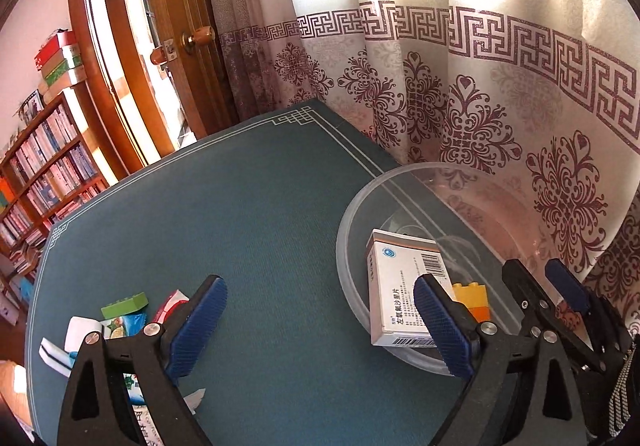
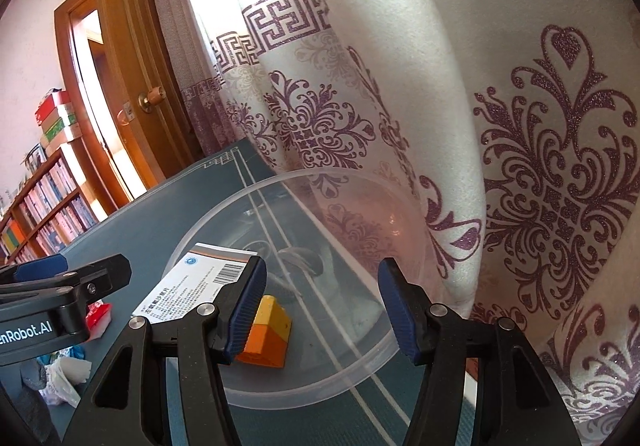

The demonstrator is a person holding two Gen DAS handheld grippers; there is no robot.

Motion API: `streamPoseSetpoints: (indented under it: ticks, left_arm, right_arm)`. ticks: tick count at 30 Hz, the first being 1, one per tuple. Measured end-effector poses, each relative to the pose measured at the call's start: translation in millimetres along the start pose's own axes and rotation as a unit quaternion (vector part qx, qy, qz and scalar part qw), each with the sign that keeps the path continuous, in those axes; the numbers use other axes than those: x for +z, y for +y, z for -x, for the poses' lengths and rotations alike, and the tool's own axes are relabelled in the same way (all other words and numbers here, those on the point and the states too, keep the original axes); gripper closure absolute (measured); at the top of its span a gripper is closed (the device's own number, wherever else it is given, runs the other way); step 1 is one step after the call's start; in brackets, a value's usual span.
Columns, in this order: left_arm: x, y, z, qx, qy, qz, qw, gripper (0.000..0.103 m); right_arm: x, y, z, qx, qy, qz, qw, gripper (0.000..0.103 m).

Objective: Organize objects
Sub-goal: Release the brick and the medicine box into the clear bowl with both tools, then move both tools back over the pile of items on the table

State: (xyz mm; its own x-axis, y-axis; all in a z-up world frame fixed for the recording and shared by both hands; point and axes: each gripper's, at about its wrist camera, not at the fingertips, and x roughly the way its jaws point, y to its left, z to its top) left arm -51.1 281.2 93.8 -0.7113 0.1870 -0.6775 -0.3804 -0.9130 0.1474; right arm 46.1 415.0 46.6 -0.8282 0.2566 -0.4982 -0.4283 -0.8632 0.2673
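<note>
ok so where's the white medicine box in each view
Left wrist view: the medicine box sits lower right of centre, inside the clear bowl, partly behind one pad of the left claw.
Right wrist view: the box sits lower left of centre, in the same bowl.
Shared landmark: the yellow-orange brick beside it.

Both views are lit brightly by daylight coming through the curtain [image 1: 440, 94], whose upper part is blown out to white. A second glare is seen in the doorway [image 1: 120, 58] left of the curtain. The tabletop [image 1: 240, 226] is evenly lit and sharp. Straight lines are bent by the fisheye, and the corners are darkened.
</note>
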Motion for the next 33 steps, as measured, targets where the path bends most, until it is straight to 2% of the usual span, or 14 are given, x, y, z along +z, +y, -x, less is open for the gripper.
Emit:
streamPoseSetpoints:
  ticks: [4,8,12,15,33]
  left_arm:
    - [-5,13,6,0.024,-0.006,0.012,0.9996,0.003]
    - [-11,31,10,0.035,-0.008,0.034,0.9988,0.001]
    - [-17,46,15,0.059,-0.015,0.044,0.9972,0.001]
    - [-22,57,17,0.074,-0.016,0.049,0.9959,0.000]
    - [-63,112,21,0.098,0.006,0.099,0.9902,0.000]
  right_arm:
    - [-1,9,12,0.061,-0.019,0.007,0.998,0.036]
    - [-7,24,15,0.089,-0.016,0.036,0.995,0.029]
    - [-14,38,17,0.091,-0.013,0.072,0.993,0.029]
    - [-14,41,15,0.091,-0.010,0.073,0.993,0.029]
    - [-12,37,8,0.075,0.003,0.073,0.995,0.028]
